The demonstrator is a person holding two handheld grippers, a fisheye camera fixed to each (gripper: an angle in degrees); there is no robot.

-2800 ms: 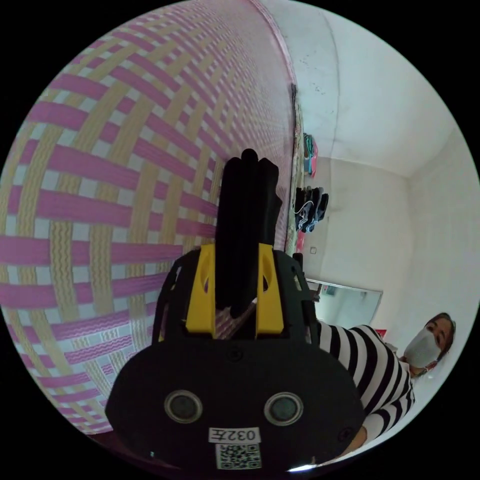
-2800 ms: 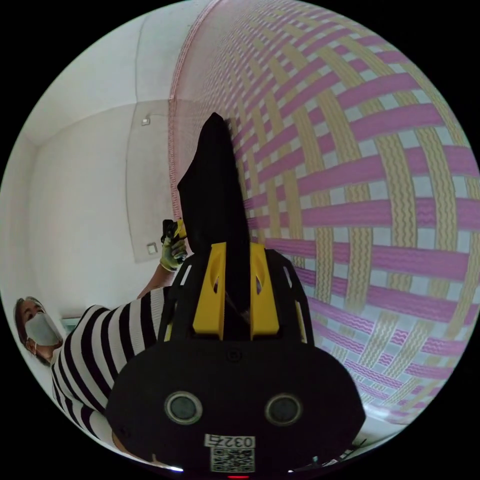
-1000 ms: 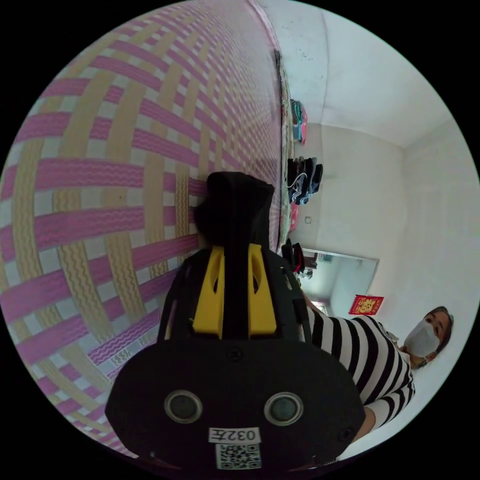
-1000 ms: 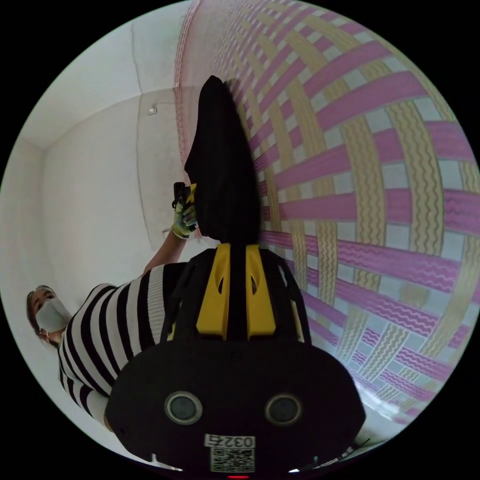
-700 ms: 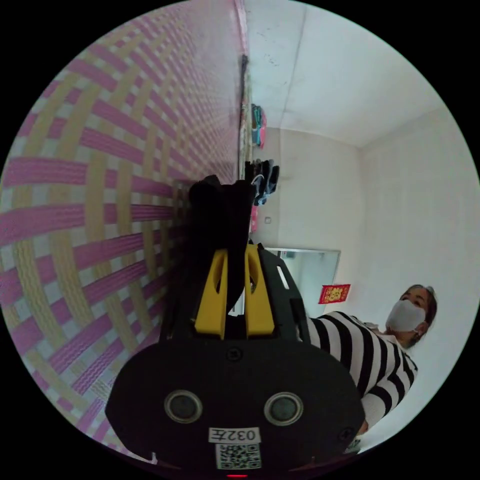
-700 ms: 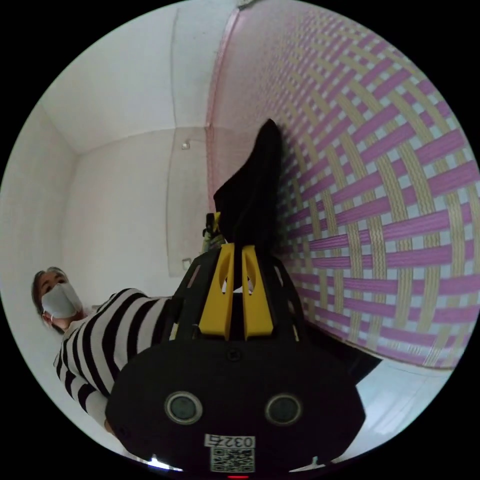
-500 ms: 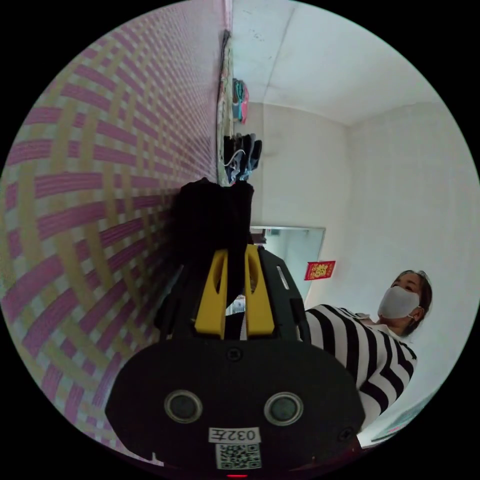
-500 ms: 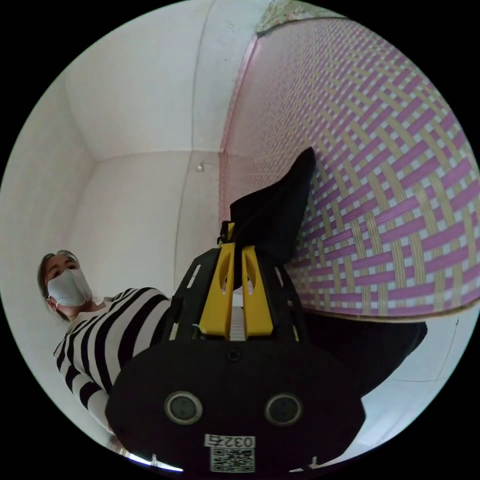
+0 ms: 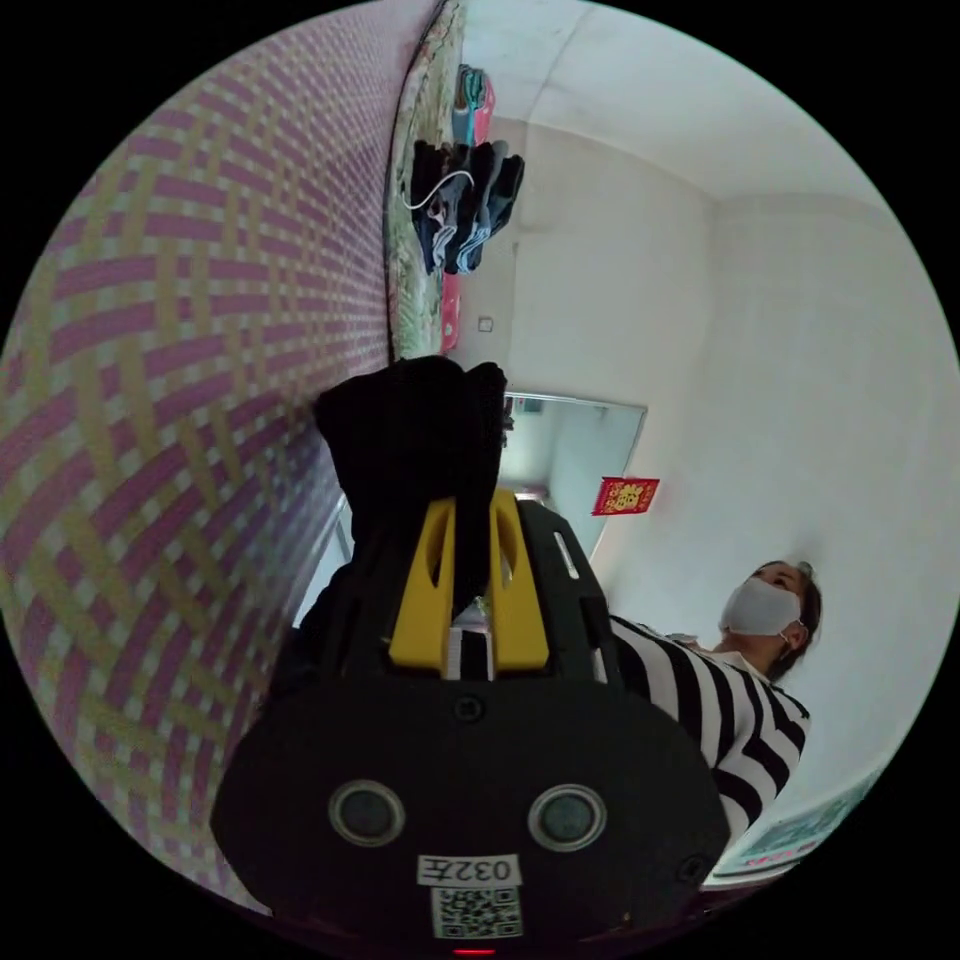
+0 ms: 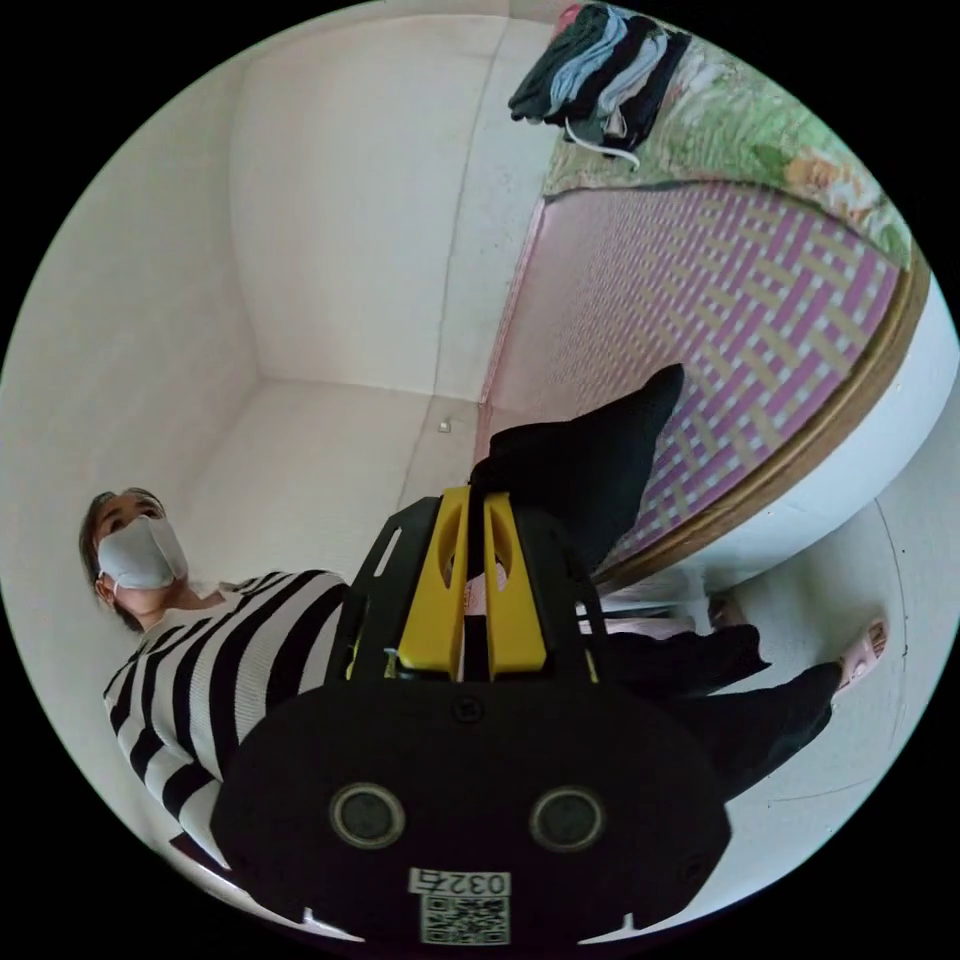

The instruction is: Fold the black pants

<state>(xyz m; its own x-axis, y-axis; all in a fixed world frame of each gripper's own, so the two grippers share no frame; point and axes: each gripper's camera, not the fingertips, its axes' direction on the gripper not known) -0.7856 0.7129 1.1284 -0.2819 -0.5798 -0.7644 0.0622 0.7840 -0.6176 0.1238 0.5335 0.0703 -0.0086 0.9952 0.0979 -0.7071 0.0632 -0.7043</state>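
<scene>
The black pants [image 9: 415, 430] bunch up just beyond my left gripper [image 9: 470, 520], whose yellow jaws are shut on the cloth. In the right gripper view the same black pants [image 10: 590, 465] stretch from my right gripper [image 10: 466, 505] toward the mat, and its yellow jaws are also shut on them. The pants hang lifted off the pink and yellow woven mat [image 10: 730, 300], near its wooden edge. The same mat [image 9: 170, 360] covers the left side of the left gripper view.
A person in a striped top [image 10: 210, 660] and face mask stands close behind both grippers. A pile of folded clothes [image 10: 600, 70] lies on a floral sheet [image 10: 770, 130] past the mat. A slippered foot [image 10: 865, 645] stands on the pale floor.
Both grippers have lifted and pulled back from the mat with the pants still held. The mat's edge, the floor and the clothes pile have come into the views.
</scene>
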